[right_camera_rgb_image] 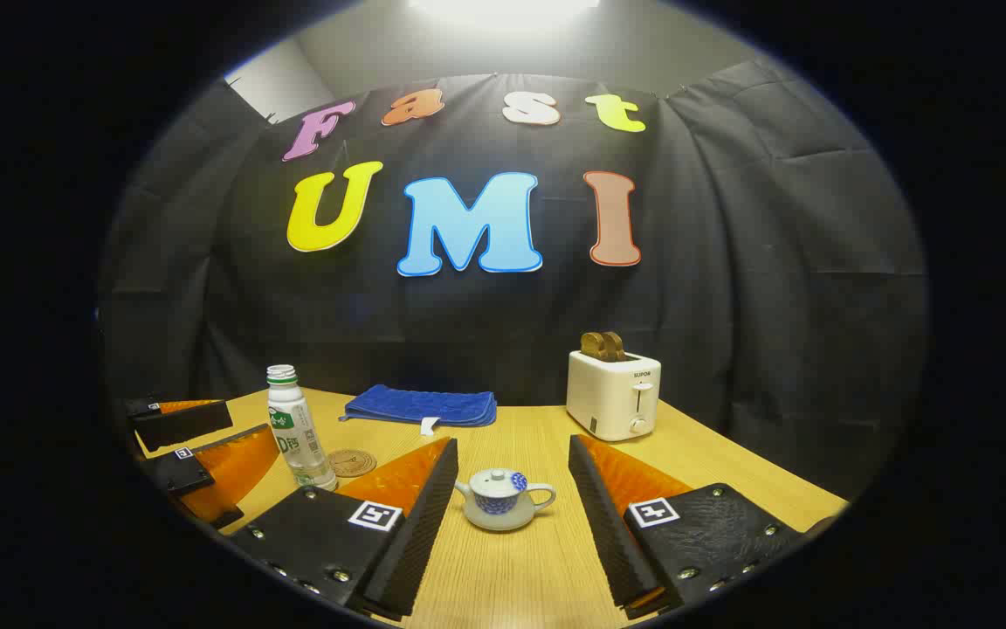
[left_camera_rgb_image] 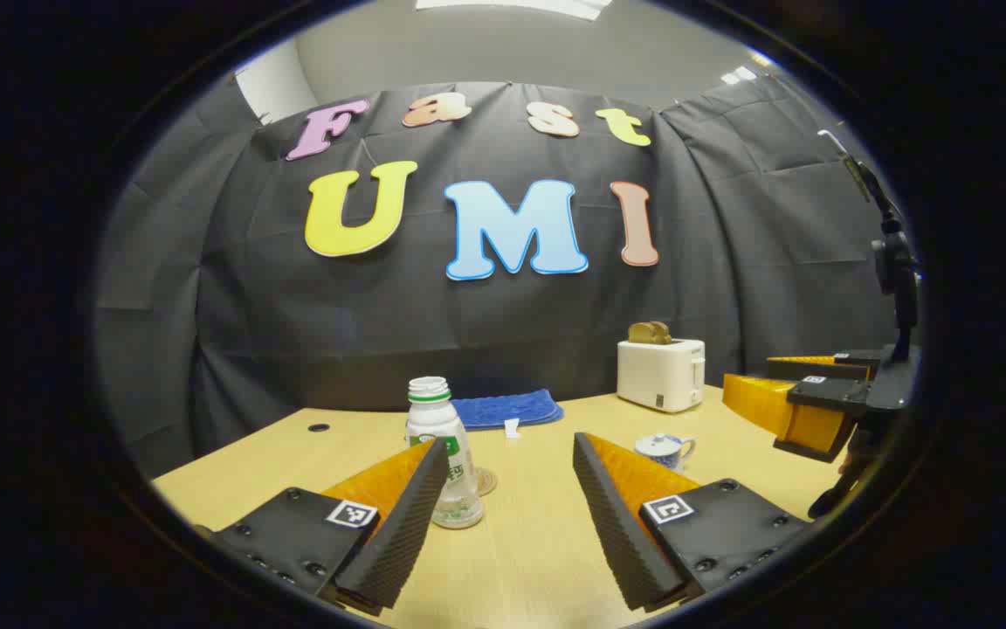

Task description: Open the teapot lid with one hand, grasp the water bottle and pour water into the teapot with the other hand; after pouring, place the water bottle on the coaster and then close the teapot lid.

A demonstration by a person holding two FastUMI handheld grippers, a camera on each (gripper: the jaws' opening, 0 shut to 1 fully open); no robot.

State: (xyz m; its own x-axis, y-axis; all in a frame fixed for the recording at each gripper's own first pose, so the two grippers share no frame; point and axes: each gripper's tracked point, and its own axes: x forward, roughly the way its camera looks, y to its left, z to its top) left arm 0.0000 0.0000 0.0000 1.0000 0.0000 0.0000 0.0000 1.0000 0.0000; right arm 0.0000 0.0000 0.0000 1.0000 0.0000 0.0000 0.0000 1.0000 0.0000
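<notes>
Both grippers are hovering wide open, the left gripper (left_camera_rgb_image: 503, 515) facing the water bottle (left_camera_rgb_image: 442, 454), the right gripper (right_camera_rgb_image: 512, 524) facing the lidded teapot (right_camera_rgb_image: 501, 500).

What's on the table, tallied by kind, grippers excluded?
water bottle: 1
teapot: 1, lid on
coaster: 1
blue cloth: 1, folded
toaster: 1, with toast in the slots
Total: 5
</notes>
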